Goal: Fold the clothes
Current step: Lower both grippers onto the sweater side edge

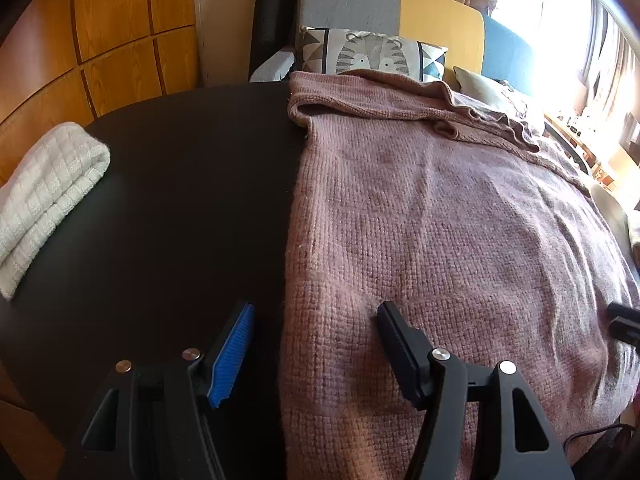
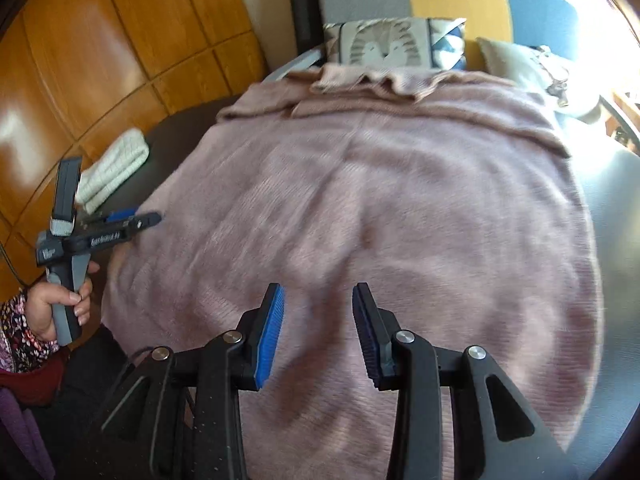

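A pink knitted sweater (image 1: 440, 220) lies spread flat on a dark round table (image 1: 180, 200), its far end bunched in folds. It also shows in the right wrist view (image 2: 380, 200). My left gripper (image 1: 316, 312) is open, low over the sweater's left edge, one finger over the table and one over the knit. It also shows at the left of the right wrist view (image 2: 140, 218). My right gripper (image 2: 318, 292) is open and empty above the near middle of the sweater. Its tip shows at the right edge of the left wrist view (image 1: 624, 320).
A folded white knit (image 1: 48, 192) lies on the table's left side, also seen in the right wrist view (image 2: 114, 168). A sofa with a tiger cushion (image 1: 372, 56) stands behind the table. Wooden panels (image 1: 100, 40) line the left wall. A bright window is at right.
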A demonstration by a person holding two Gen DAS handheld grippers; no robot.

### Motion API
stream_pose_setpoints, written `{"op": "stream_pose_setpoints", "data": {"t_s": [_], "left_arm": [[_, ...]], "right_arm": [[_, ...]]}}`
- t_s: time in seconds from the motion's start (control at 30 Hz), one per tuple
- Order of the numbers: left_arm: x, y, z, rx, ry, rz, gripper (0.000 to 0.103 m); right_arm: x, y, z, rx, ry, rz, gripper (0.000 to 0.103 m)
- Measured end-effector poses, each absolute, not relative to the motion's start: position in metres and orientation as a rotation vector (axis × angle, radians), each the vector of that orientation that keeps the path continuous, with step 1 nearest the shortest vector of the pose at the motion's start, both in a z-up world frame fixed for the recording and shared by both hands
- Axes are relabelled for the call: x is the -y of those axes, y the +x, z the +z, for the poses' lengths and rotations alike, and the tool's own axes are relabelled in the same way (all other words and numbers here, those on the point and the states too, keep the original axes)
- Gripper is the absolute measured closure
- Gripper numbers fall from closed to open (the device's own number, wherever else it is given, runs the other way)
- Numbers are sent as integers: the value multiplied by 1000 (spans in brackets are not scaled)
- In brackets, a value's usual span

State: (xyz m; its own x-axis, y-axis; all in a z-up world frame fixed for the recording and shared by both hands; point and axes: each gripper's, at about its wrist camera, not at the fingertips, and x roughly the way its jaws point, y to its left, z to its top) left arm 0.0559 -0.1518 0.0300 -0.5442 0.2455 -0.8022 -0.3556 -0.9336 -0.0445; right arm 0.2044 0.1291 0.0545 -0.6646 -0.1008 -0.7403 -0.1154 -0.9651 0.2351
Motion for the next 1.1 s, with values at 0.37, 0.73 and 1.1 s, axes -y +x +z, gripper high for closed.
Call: {"op": "stream_pose_setpoints", "data": {"t_s": [0.37,0.73,1.1], "left_arm": [[160,62,33,-220,-1304,2442,38],[169,72,33,-251,-1314,2406,38],[183,84,34,-269,-1299,2292,38]], "right_arm": [[-231,241,44,-599,-1253,2529,47],[-245,253,44,-607,-1222,2508,47],[-263,273,44,-757,-1188,2477,44]]}}
